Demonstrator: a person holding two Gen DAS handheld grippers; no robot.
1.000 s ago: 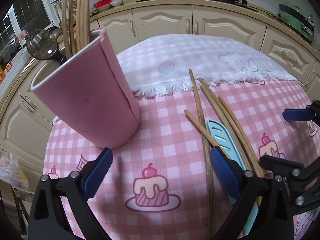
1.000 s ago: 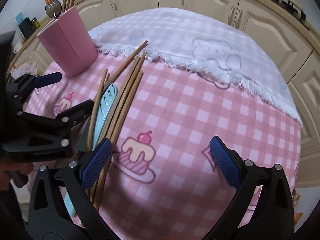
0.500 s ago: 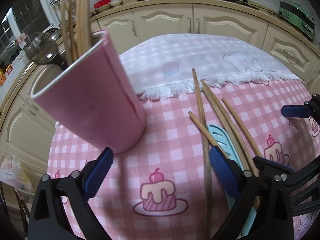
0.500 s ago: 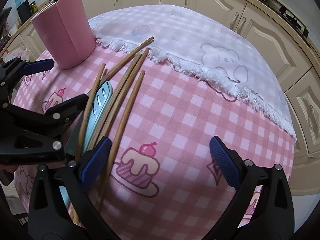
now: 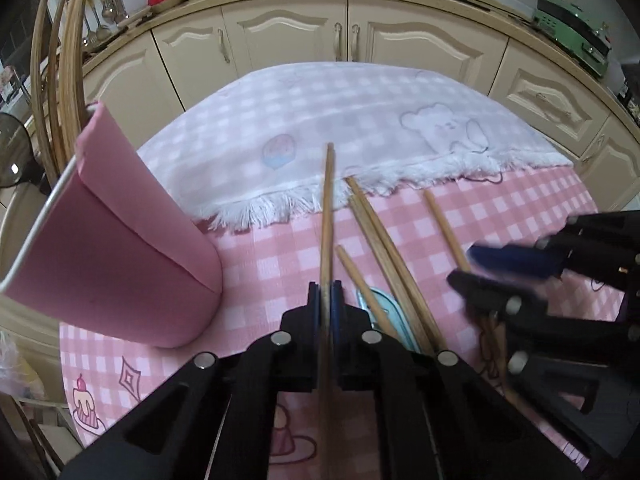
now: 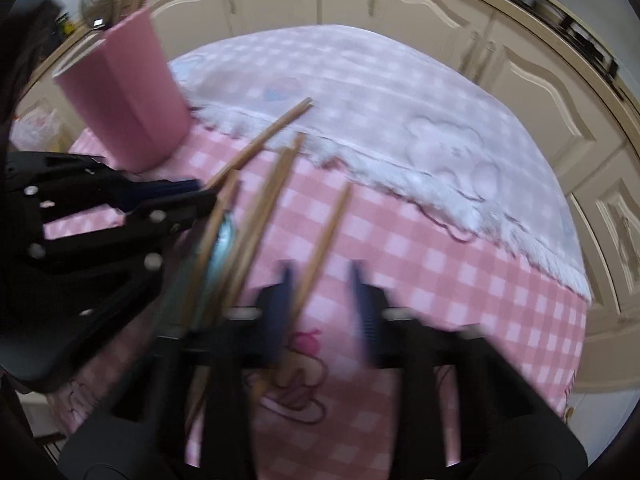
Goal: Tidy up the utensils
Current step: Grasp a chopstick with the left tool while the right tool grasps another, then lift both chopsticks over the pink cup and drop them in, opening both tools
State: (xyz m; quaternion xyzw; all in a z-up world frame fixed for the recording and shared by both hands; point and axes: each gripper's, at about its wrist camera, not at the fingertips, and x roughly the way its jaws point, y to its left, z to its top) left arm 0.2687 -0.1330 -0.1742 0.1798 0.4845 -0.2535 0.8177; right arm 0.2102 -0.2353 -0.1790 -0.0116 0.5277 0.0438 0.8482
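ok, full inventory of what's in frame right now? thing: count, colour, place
utensil holder: 1, pink, left on the table, chopsticks standing in it
held chopstick: 1, wood, clamped in the left gripper
loose chopsticks: about 4, wood, on the cloth right of the holder
spatula-like utensil: 1, light blue, under the loose chopsticks
tablecloth: 1, pink check, over the table
cabinets: cream, behind the table
left gripper: shut on the chopstick
right gripper: open, straddling one loose chopstick, blurred

No readable text in either view. No labels, brands or numbers legible. Tablecloth has pictures only.
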